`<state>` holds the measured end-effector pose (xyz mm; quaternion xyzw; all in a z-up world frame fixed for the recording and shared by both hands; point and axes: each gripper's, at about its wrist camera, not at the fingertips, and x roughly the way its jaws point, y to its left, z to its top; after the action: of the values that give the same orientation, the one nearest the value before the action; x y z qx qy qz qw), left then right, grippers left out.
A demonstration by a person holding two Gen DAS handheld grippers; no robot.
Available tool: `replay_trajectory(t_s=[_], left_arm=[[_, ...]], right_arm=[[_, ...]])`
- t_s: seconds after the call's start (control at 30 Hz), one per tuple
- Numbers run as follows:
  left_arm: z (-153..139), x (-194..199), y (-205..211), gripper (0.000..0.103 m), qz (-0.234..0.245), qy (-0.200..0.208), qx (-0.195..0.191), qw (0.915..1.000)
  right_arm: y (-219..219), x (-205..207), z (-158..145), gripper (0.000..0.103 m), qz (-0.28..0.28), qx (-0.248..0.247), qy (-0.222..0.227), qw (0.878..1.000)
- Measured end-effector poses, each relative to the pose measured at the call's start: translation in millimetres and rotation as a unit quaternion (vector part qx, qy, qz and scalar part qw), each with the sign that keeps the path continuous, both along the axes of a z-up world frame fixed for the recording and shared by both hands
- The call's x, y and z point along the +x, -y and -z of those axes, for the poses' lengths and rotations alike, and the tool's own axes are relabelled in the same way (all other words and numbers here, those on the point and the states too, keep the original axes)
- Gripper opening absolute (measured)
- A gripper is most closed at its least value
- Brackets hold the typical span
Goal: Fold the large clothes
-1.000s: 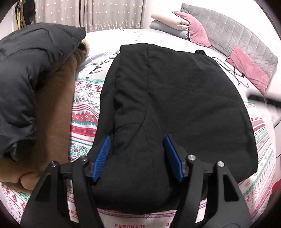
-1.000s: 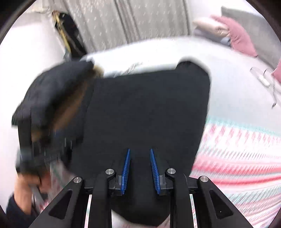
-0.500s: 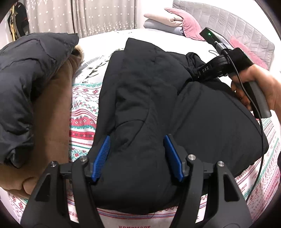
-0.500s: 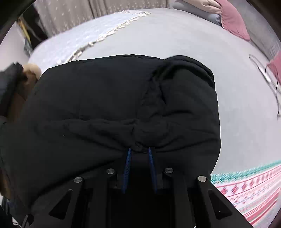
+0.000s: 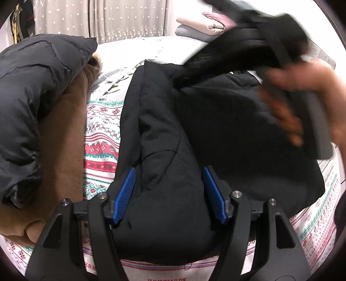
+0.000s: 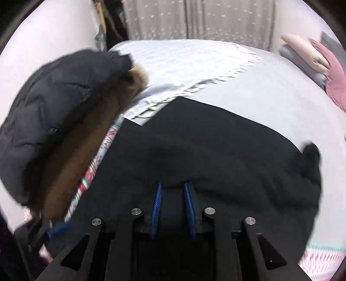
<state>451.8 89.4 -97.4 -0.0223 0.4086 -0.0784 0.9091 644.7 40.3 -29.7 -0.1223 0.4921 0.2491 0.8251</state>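
My right tool [image 6: 173, 205], nearly closed, pinches the padded black jacket's [image 5: 194, 134] fold, probably; left tool [image 5: 169, 194] straddles its near hem, wide, not clamped.

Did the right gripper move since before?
Yes. The right gripper swept leftward across the black padded jacket, toward the star-patterned curtain side.

Bedroom: bed [image 6: 248, 103], pillows [image 6: 307, 51], curtains [image 5: 101, 19].
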Motion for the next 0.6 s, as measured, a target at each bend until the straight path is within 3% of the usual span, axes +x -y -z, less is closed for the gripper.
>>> replay_trajectory(t_s=[0.17,0.3,0.37,0.43,0.5,0.6], left_arm=[[1,5,-10,0.067,-0.011,0.000,-0.013,0.9998],[0,5,-11,0.067,-0.010,0.001,-0.016,0.9998],[-2,5,-8,0.067,-0.008,0.001,-0.007,0.9999],[-2,5,-8,0.067,-0.007,0.000,-0.007,1.0000],[-2,3,-8,0.067,-0.010,-0.002,-0.011,0.9999],[-2,1,-8,0.067,-0.010,-0.004,-0.008,0.9999]], right_arm=[[-25,29,39,0.017,0.017,-0.008,-0.031,0.999],[-3,41,59,0.016,0.039,0.050,-0.062,0.996],[5,37,58,0.015,0.044,0.065,-0.065,0.995],[1,36,52,0.015,0.042,0.050,-0.045,0.997],[-1,31,37,0.019,0.034,0.034,-0.022,0.999],[27,15,2,0.028,0.029,0.053,0.005,0.998]])
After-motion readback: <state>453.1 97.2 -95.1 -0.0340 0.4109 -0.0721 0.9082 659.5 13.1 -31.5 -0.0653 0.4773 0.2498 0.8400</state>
